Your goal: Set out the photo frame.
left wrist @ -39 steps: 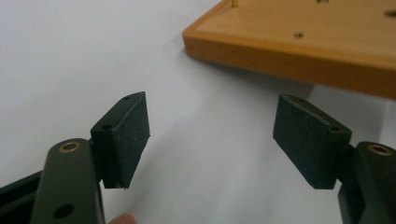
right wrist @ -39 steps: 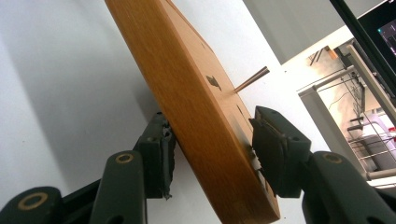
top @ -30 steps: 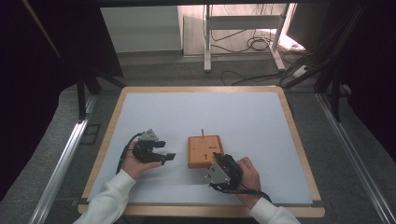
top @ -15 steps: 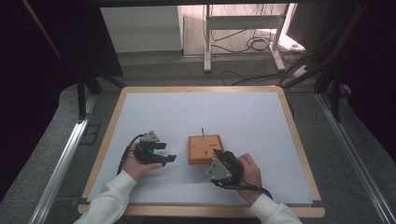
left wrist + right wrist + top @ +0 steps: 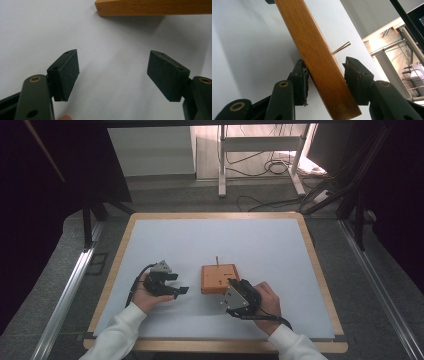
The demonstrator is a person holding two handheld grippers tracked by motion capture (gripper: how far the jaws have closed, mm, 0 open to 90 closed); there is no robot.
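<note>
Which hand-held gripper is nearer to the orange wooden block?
Right hand-held gripper: its jaws straddle the orange wooden block. Left hand-held gripper sits beside it, apart, jaws open.

Even overhead light brightens the white table [image 5: 260,245], dark surrounds flank it, and the close gripper views blur softly.

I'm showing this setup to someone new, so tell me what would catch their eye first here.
First, the orange wooden block near the middle of the white table, with a thin peg standing up from it. The right hand-held gripper straddles the block's near edge, its jaws having just been closing. To the block's left, the left hand-held gripper is open, with nothing between its jaws.
</note>
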